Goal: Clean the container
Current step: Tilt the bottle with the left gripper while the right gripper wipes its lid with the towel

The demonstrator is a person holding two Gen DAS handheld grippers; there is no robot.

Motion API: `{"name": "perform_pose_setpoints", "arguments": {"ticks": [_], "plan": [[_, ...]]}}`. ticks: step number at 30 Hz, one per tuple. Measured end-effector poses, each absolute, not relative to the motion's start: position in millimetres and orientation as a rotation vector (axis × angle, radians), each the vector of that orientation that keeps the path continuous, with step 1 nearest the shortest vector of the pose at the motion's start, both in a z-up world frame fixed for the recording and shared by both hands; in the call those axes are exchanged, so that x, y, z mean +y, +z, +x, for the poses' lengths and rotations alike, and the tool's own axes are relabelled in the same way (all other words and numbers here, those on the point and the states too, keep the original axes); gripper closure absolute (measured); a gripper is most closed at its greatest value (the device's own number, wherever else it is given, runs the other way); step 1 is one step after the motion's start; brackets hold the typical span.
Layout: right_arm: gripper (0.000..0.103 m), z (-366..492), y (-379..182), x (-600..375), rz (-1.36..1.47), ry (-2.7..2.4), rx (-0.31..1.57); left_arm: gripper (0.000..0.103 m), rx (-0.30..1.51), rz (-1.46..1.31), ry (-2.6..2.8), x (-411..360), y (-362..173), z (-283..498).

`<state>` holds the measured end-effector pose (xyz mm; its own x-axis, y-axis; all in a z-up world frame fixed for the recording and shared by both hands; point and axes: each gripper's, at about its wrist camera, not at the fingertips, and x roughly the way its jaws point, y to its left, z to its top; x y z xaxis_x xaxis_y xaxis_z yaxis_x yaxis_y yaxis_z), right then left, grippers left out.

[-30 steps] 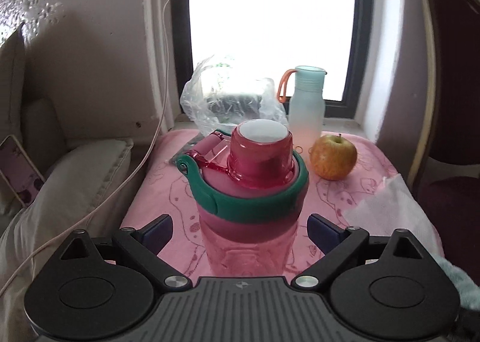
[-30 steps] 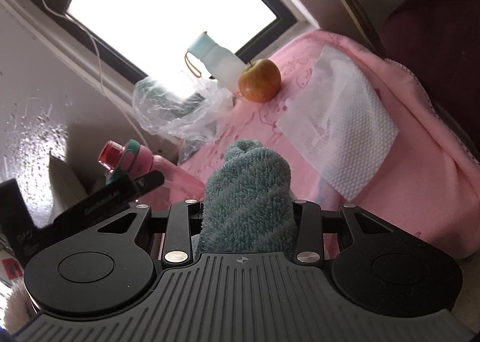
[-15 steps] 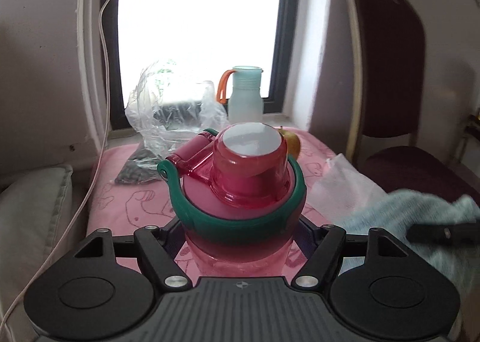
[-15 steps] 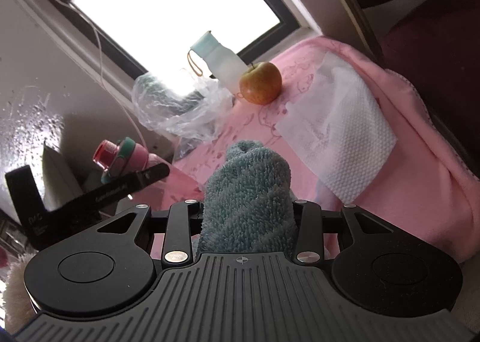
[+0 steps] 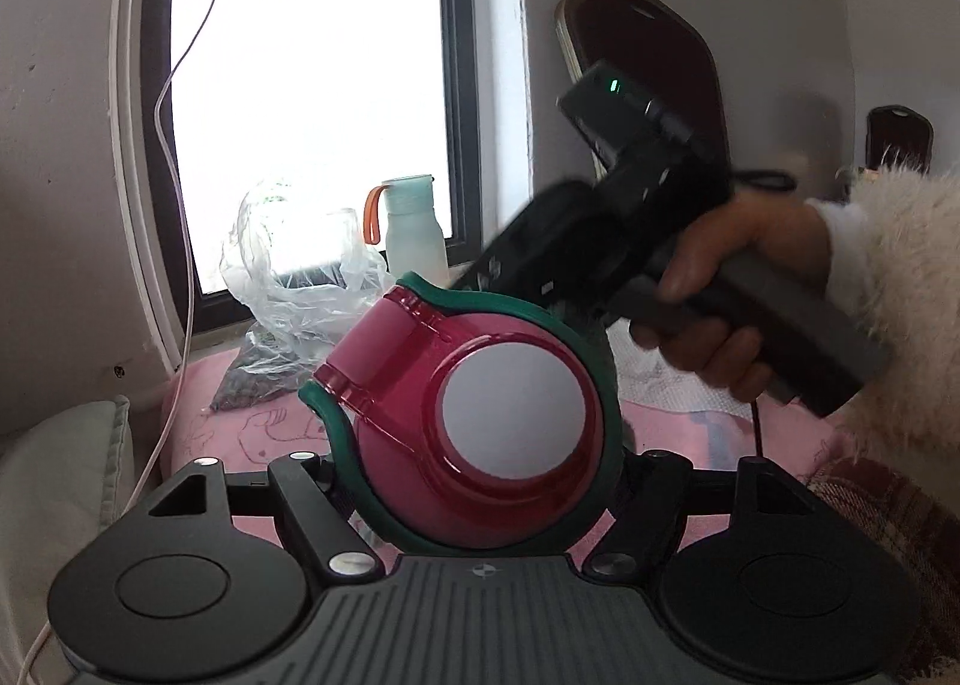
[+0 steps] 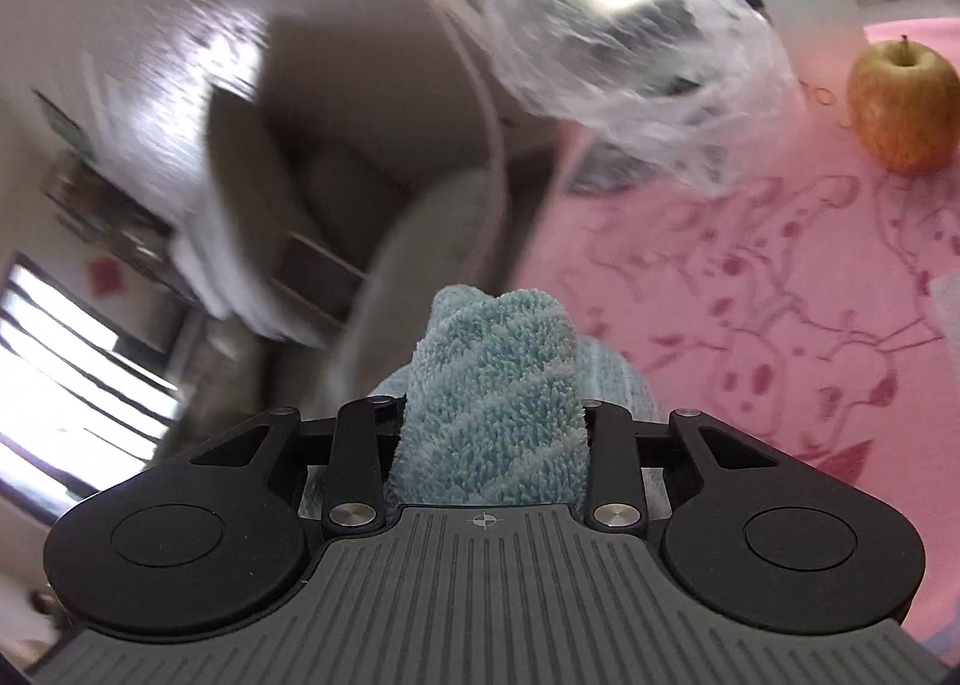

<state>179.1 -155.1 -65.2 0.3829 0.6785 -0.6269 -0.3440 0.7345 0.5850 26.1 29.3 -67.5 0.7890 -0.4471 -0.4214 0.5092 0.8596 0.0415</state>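
Small room, bright window (image 5: 312,102) behind, pink-covered tabletop (image 6: 750,289) under it with a dark chair (image 5: 648,102) at the side. On the cloth: an apple (image 6: 903,105), a crumpled clear plastic bag (image 6: 618,42), a pale teal bottle (image 5: 414,229) with an orange loop, and a white paper towel (image 5: 660,385).

The left gripper (image 5: 480,481) had its jaws clamped on the pink bottle (image 5: 480,421). The bottle was off the tabletop and tipped so its cap faced the left wrist camera. Lid was on, green rim and handle visible.

The right gripper (image 6: 489,415) had its jaws pressed narrow on a rolled teal towel (image 6: 489,385). In the left wrist view that gripper sat just behind the bottle's upper right, blurred, in the person's right hand (image 5: 720,289). Towel contact with the bottle could not be confirmed; the bottle did not show in the right wrist view at all.

Progress, judged: early to middle. Pickup of both bottle and towel was done and the two were brought together. Wiping looked to be just starting or barely under way. No sign either way of dirt or wet on the cap. Left to do: wipe the body and lid, set the bottle back on the tabletop, release the towel.
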Motion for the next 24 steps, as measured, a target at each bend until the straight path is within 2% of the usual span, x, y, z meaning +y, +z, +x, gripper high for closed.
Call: {"name": "perform_pose_setpoints", "arguments": {"ticks": [4, 7, 11, 14, 17, 22, 24], "plan": [[0.069, 189.6, -101.9, -164.7, 0.246, 0.384, 1.028, 0.032, 0.445, 0.064, -0.491, 39.6, -66.4, 34.2], [0.07, 169.0, -112.7, -186.3, 0.277, 0.362, 1.007, 0.032, 0.456, 0.046, -0.494, 44.1, -68.0, 36.4], [0.07, 139.5, -82.7, -196.7, 0.278, 0.33, 0.878, 0.032, 0.485, 0.04, -0.49, 47.1, -72.2, 39.7], [0.068, 118.9, -40.7, -196.6, 0.376, 0.545, 0.708, 0.032, 0.495, 0.059, -0.482, 43.8, -73.1, 38.5], [0.066, 115.8, -28.0, -178.8, 0.419, 0.777, 0.657, 0.032, 0.497, 0.081, -0.473, 38.9, -70.4, 36.7], [0.067, 142.0, -66.0, -152.8, 0.294, 0.614, 0.738, 0.032, 0.518, 0.068, -0.476, 40.9, -67.6, 42.2], [0.067, 162.1, -89.8, -168.4, 0.38, 0.509, 0.791, 0.032, 0.51, 0.072, -0.481, 38.3, -62.3, 47.7]]}}
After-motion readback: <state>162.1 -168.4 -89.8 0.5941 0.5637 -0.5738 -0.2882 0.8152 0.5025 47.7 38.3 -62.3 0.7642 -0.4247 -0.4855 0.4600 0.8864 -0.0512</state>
